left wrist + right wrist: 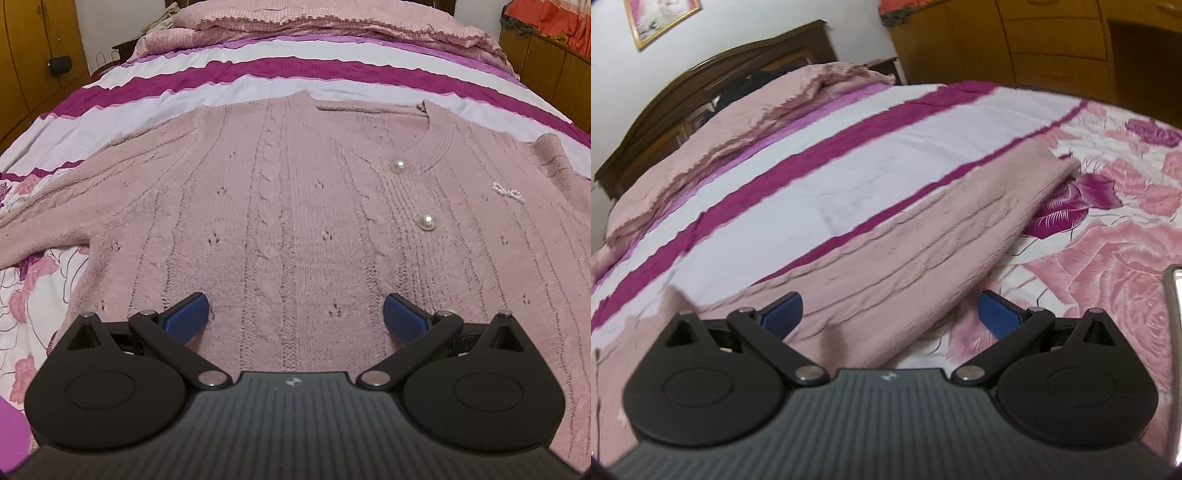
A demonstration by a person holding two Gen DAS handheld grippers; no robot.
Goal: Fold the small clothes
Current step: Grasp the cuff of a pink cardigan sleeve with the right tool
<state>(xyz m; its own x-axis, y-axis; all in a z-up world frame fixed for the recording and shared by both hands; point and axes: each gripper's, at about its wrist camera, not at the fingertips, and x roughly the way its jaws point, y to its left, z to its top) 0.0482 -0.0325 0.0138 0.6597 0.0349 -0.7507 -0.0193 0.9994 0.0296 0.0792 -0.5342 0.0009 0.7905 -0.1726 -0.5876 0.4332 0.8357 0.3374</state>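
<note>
pink cardigan [295, 206] sleeve blurred beyond right gripper [890, 314].

Striped, floral bed [229, 79] — pink cardigan [295, 206] spread flat on it.

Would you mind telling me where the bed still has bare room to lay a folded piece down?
The white and magenta stripes of the bedspread lie bare between the cardigan collar and the folded pink quilt. The floral patch right of the sleeve is bare too. Under both open tools the cardigan fills the space.
</note>
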